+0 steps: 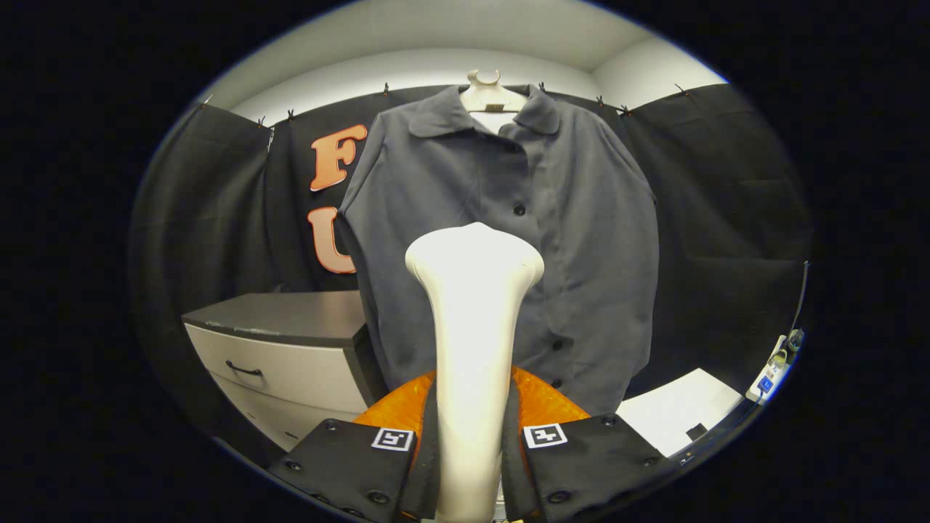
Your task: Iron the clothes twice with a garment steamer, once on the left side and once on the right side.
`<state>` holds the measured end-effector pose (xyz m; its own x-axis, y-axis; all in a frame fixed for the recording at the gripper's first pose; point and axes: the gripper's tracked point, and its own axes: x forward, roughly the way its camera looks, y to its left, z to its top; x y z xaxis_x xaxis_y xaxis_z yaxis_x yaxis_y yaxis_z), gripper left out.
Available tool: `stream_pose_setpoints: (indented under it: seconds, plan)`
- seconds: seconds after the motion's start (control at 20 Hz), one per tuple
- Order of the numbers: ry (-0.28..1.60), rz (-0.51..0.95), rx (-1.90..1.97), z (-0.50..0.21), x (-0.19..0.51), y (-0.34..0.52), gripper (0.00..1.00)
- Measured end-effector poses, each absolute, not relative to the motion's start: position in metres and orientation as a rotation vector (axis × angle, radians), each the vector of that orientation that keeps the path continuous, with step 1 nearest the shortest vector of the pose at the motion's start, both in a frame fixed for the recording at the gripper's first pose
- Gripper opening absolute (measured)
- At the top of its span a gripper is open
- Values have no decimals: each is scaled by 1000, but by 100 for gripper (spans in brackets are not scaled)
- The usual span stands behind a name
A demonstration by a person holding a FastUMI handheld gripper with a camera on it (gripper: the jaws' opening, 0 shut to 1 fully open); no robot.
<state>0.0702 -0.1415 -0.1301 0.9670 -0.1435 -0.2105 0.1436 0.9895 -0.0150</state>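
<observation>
The tool point(471, 443) is closed on the neck of the garment steamer point(474, 327), both fingers point(349, 465) pressing its pale handle from either side, with the steamer's orange body showing just behind them. The steamer stands upright between the fingers, its flared head raised toward the dark grey shirt point(508, 240), which hangs buttoned on a pale hanger point(488, 94) against the booth's black cloth wall. The head sits in front of the shirt's middle, near the button placket; whether it touches the fabric cannot be told. A grey drawer cabinet point(283, 349) stands beside the shirt's lower hem.

Neither side looks ironed yet, judging by the central position. The risks from here: the smooth, tapering neck could slip or twist in the grip once the head drags on cloth, tilting the steamer off the fabric. A stroke along the placket could snag on a button. Pushing too hard could swing the loosely hung shirt away or off its hanger
</observation>
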Motion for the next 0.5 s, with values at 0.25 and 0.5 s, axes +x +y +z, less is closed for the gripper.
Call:
stream_pose_setpoints:
  seconds: [0.25, 0.5]
  plan:
    - [131, -194, -24, -72, 93, -187, 41]
    - [110, -264, -26, -46, 127, -237, 41]
